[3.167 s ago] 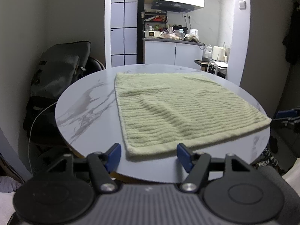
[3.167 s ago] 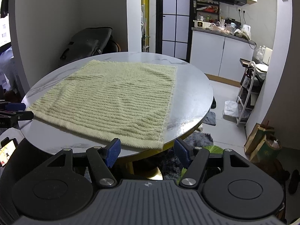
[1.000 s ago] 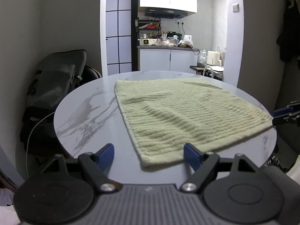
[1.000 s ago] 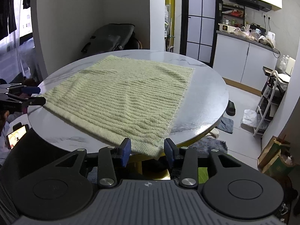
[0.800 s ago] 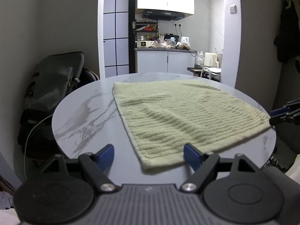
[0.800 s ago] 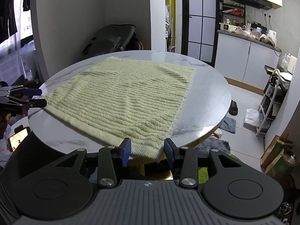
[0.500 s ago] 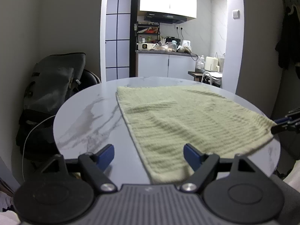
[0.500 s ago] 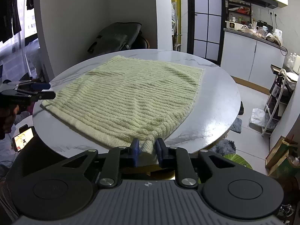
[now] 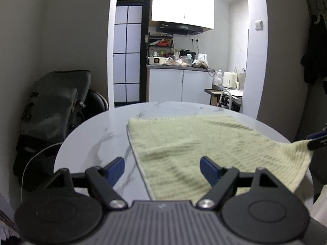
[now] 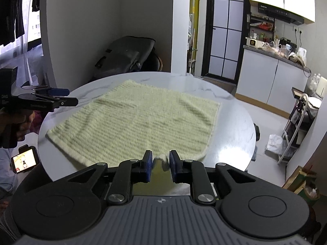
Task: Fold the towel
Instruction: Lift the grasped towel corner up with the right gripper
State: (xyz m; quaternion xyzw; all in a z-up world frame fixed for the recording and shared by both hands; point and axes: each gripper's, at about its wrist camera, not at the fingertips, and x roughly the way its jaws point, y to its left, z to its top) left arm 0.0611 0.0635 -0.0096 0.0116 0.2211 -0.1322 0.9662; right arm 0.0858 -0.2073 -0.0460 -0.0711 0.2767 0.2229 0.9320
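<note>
Here we see the pale green towel (image 10: pixel 143 122) spread over most of the round marble table (image 10: pixel 235 126), its far edge lying flat while one near corner is lifted. That corner sits bunched between the blue pads of the right gripper (image 10: pixel 160 161), whose fingers are drawn in close and clamped on the cloth just off the table's near rim. From the left wrist view the same corner shows at the far right, pulled up into a peak where the right gripper (image 9: pixel 316 140) pinches it — the fabric slopes down from there to the tabletop.

The left gripper (image 9: pixel 162 166) stands with its fingers wide apart, holding nothing. The towel (image 9: pixel 194 143) lies ahead of it and partly between the two pads, with its near left edge running down towards the gripper body; we think the pads hover slightly above the cloth, though the blur makes the gap hard to judge. In the right wrist view the left gripper (image 10: pixel 61 97) appears at the left, beside the table's edge and above the towel's other near corner, apart from it.

Behind the table a dark bag (image 9: pixel 53 106) leans against the wall — beyond it the kitchen counter (image 9: pixel 179 66).
</note>
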